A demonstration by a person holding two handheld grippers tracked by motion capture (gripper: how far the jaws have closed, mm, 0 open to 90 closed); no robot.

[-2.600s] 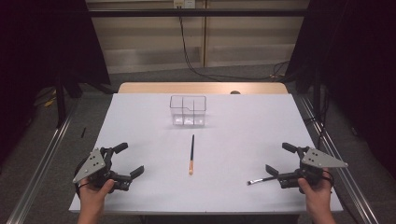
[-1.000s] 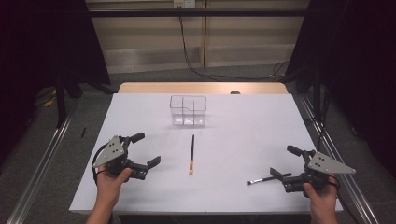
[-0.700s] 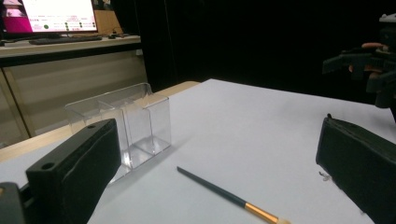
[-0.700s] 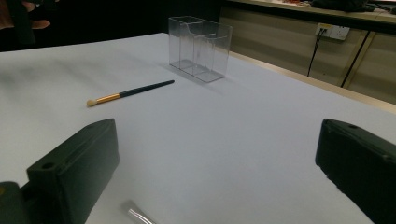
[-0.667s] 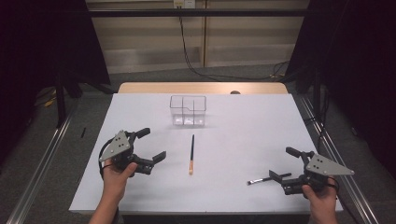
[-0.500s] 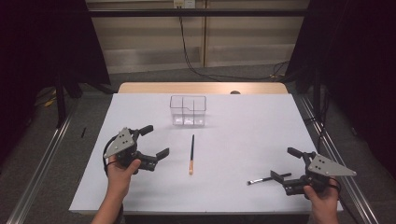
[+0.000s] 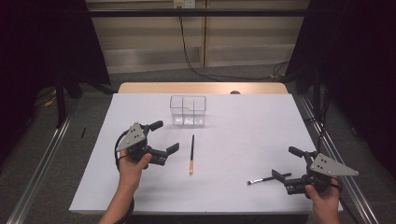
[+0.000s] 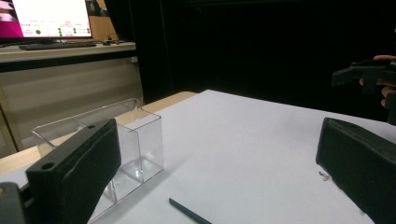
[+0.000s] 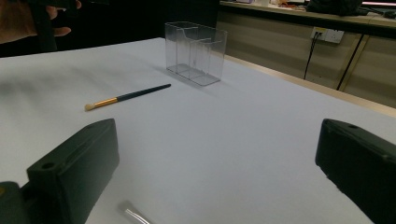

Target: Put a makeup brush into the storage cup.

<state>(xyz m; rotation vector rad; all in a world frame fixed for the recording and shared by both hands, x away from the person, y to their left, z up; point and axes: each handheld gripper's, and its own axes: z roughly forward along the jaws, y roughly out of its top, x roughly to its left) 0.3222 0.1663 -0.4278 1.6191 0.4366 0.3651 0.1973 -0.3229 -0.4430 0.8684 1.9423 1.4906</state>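
High view | we note L gripper point(image 7: 162, 136) spread wide, holding nothing, just left of dark-handled, tan-tipped makeup brush point(image 7: 192, 153) lying flat on white table point(image 7: 261, 126) | long axis runs near-to-far | R gripper point(image 7: 287, 163) spread too, farther off.

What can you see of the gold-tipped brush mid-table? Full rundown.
The brush is slim, with a dark handle, a gold ferrule and a small pale tip. It lies flat on the white table, handle end toward the clear organizer, tip toward the person. Nothing touches it. The left gripper sits just to its left, jaws open and facing it. In the right gripper view it lies near the box.
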